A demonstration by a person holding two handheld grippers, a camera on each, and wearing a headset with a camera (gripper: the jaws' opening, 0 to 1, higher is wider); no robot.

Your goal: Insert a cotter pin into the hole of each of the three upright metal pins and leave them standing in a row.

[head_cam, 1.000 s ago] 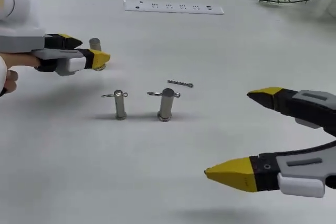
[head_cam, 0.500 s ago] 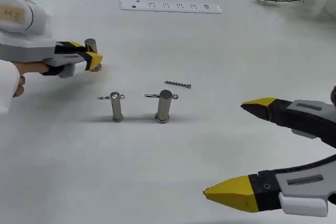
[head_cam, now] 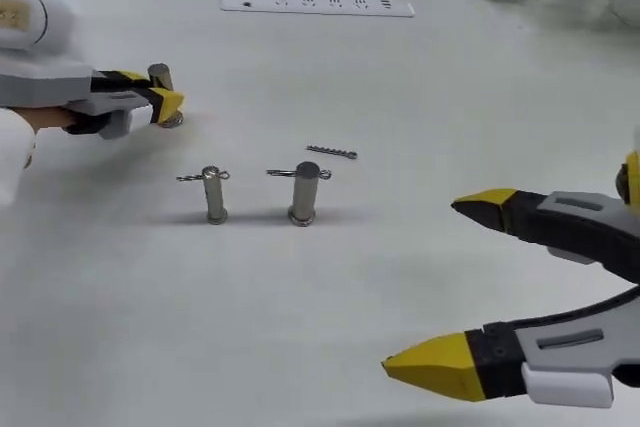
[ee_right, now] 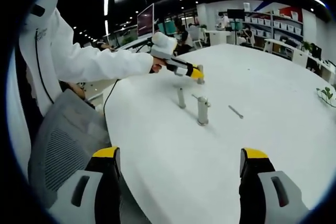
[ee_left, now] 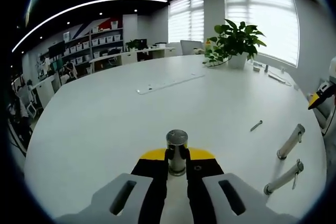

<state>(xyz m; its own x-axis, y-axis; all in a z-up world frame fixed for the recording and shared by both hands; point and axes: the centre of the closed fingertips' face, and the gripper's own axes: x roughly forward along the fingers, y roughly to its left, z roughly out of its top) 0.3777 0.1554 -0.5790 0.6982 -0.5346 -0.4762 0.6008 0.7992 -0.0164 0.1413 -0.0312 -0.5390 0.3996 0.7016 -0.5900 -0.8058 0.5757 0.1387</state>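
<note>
the left gripper (head_cam: 165, 105) reaches in from the left edge of the white table (head_cam: 330, 307) with its jaws clamped on the bare metal pin (ee_left: 177, 149), which stands upright between the yellow tips, behind and to the left of the other two. the narrow pin (head_cam: 214, 197) and the thick pin (head_cam: 303, 195) stand side by side near the middle, each with a fitted cotter pin (head_cam: 190, 178) through its top, while the loose cotter pin (head_cam: 331, 152) lies flat just behind the thick one and a power strip (head_cam: 317, 4) lies well beyond. the right gripper (head_cam: 420, 285) hovers at the near right with its jaws wide apart, holding nothing.
</note>
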